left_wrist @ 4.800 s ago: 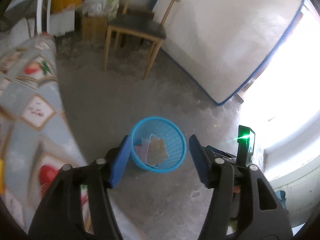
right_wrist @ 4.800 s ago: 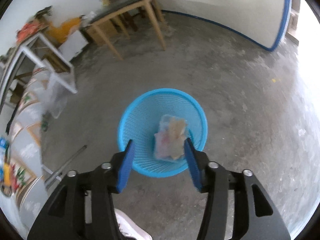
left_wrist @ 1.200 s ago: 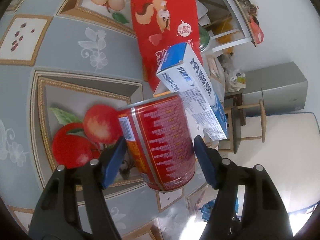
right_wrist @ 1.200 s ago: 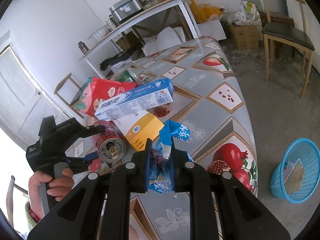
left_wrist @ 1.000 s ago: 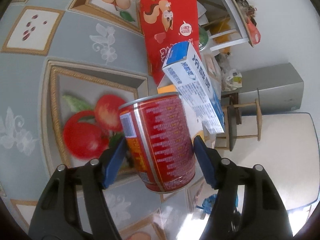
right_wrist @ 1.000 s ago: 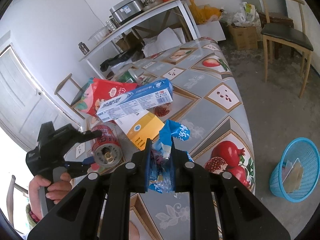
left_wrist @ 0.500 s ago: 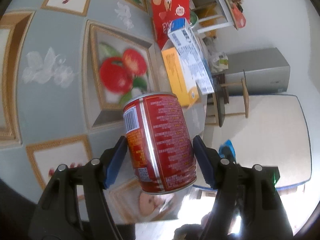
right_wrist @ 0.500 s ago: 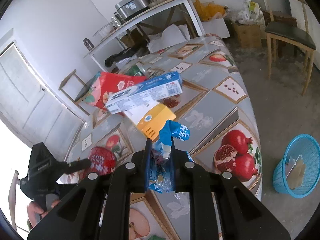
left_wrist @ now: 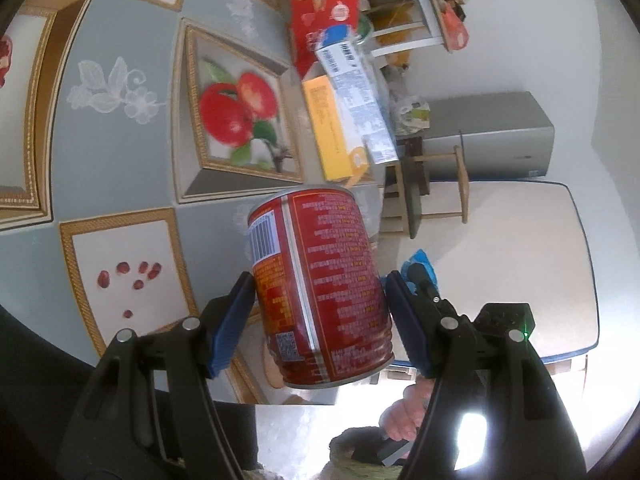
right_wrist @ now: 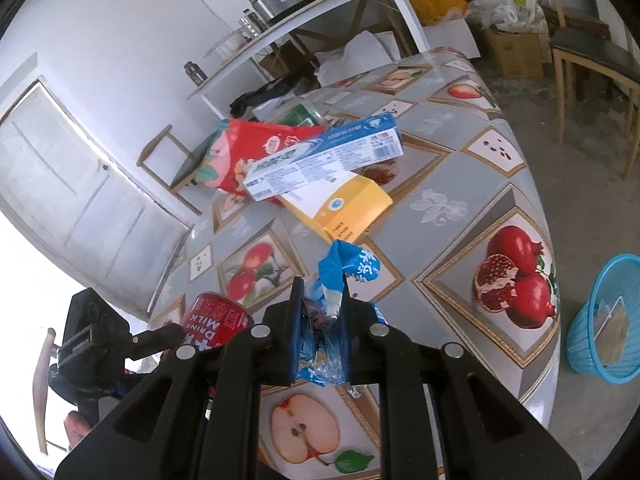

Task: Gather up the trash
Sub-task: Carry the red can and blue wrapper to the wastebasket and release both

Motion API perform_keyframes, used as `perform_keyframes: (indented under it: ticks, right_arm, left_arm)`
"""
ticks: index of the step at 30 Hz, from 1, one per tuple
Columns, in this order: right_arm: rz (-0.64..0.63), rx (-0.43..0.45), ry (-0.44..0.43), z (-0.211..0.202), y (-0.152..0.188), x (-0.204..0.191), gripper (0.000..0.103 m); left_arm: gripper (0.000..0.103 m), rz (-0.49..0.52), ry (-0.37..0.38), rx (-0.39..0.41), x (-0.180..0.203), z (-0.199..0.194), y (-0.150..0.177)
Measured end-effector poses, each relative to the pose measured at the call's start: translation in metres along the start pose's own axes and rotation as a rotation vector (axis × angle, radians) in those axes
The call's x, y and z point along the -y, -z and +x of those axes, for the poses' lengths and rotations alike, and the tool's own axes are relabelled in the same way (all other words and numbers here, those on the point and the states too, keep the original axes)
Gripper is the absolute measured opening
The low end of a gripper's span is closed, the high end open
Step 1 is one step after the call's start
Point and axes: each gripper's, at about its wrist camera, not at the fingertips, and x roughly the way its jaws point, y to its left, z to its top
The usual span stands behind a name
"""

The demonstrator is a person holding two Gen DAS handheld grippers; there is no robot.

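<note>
My left gripper (left_wrist: 320, 316) is shut on a red drink can (left_wrist: 320, 284) and holds it in the air above the fruit-patterned tablecloth (left_wrist: 120, 128). The can also shows in the right wrist view (right_wrist: 216, 320), at the left near the table's edge. My right gripper (right_wrist: 320, 320) is shut on a crumpled blue plastic wrapper (right_wrist: 340, 276) above the table. The blue trash basket (right_wrist: 600, 320) stands on the floor at the right, with flat wrappers inside.
On the table lie a toothpaste box (right_wrist: 324, 156), a yellow box (right_wrist: 344, 208) and a red snack bag (right_wrist: 244, 148). A wooden chair (right_wrist: 592, 56) stands at the far right. A white shelf table (right_wrist: 320, 4) with a cooker stands by the wall.
My left gripper has lifted the red can off the table and pulled it back toward the table's edge. My right gripper still holds the blue wrapper and has barely moved.
</note>
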Motion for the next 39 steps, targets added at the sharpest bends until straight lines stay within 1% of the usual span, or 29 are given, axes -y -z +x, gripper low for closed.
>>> perform_keyframes:
  ticks: [5, 8, 10, 13, 16, 17, 19, 22, 24, 25, 26, 29, 30, 33, 36, 38, 39]
  right_arm:
    - [0.001, 0.027, -0.026, -0.014, -0.001, -0.002, 0.016]
    - [0.028, 0.056, -0.036, -0.031, -0.003, 0.007, 0.016]
    - [0.054, 0.088, -0.026, -0.047, -0.004, 0.017, 0.016]
    - [0.100, 0.175, 0.028, -0.092, -0.002, 0.043, 0.016]
    - [0.154, 0.257, 0.107, -0.137, 0.007, 0.075, 0.016]
    - [0.182, 0.286, 0.142, -0.154, 0.011, 0.090, 0.016]
    - [0.240, 0.324, 0.206, -0.180, 0.023, 0.122, 0.016]
    - [0.342, 0.339, 0.268, -0.200, 0.041, 0.169, 0.016]
    - [0.408, 0.329, 0.304, -0.203, 0.054, 0.199, 0.016]
    - [0.433, 0.321, 0.313, -0.203, 0.058, 0.211, 0.016]
    - [0.486, 0.305, 0.320, -0.200, 0.067, 0.233, 0.016]
    - [0.596, 0.266, 0.326, -0.187, 0.083, 0.281, 0.016]
    - [0.630, 0.253, 0.330, -0.181, 0.088, 0.297, 0.016]
    - [0.762, 0.208, 0.297, -0.159, 0.101, 0.352, 0.016]
    - [0.863, 0.189, 0.284, -0.140, 0.109, 0.395, 0.016]
    - [0.913, 0.183, 0.292, -0.131, 0.111, 0.424, 0.017]
    - [0.929, 0.184, 0.297, -0.127, 0.112, 0.436, 0.019]
  left_arm:
    - [0.063, 0.038, 0.025, 0.006, 0.019, -0.004, 0.003]
    - [0.064, 0.074, 0.027, -0.003, 0.037, 0.000, 0.006]
    - [0.064, 0.110, 0.034, -0.019, 0.052, 0.006, 0.009]
    - [0.064, 0.176, 0.050, -0.061, 0.080, 0.023, 0.016]
    - [0.064, 0.251, 0.077, -0.132, 0.116, 0.050, 0.026]
    - [0.064, 0.273, 0.082, -0.154, 0.126, 0.060, 0.029]
    - [0.064, 0.320, 0.087, -0.218, 0.151, 0.087, 0.039]
    - [0.064, 0.371, 0.075, -0.330, 0.181, 0.137, 0.057]
    - [0.064, 0.396, 0.054, -0.397, 0.196, 0.171, 0.070]
    - [0.064, 0.410, 0.032, -0.437, 0.203, 0.194, 0.078]
    - [0.064, 0.423, 0.008, -0.479, 0.210, 0.218, 0.087]
    - [0.063, 0.454, -0.065, -0.570, 0.216, 0.273, 0.109]
    - [0.063, 0.473, -0.107, -0.606, 0.217, 0.298, 0.118]
    - [0.063, 0.510, -0.199, -0.677, 0.217, 0.354, 0.138]
    - [0.062, 0.533, -0.283, -0.707, 0.215, 0.402, 0.151]
    - [0.060, 0.560, -0.317, -0.709, 0.216, 0.427, 0.158]
    - [0.060, 0.569, -0.320, -0.712, 0.218, 0.442, 0.161]
